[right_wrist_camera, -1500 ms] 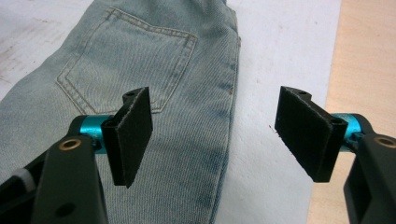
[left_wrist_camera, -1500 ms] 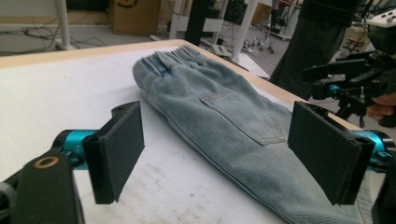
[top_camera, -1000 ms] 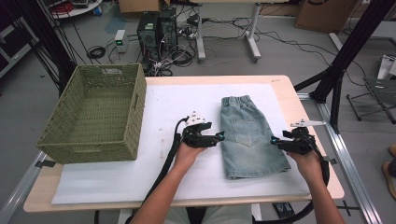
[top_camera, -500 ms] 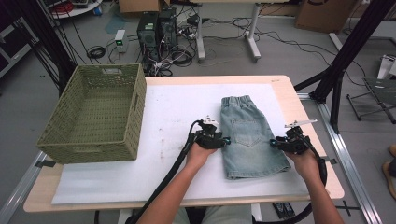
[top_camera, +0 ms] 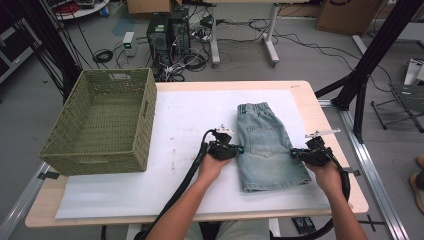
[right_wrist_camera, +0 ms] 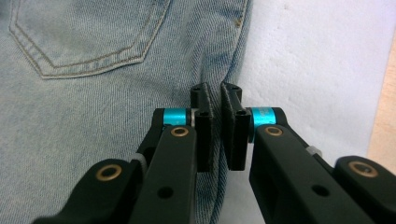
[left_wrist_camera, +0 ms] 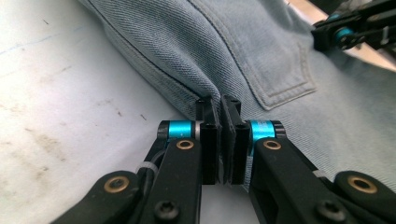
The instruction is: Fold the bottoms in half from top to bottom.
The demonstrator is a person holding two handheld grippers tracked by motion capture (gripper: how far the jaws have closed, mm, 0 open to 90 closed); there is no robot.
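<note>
Two hand-held grippers, the left hand-held gripper [top_camera: 239,149] and the right hand-held gripper [top_camera: 295,154], had just closed and pinched opposite side seams of soft, floppy denim shorts [top_camera: 267,147] lying flat on the white-covered desk [top_camera: 190,115] beside a basket [top_camera: 100,125].

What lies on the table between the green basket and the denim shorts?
Only bare white mat lies between the basket and the shorts; nearer the person, the left gripper sits at the shorts' edge. The high view shows this.
</note>
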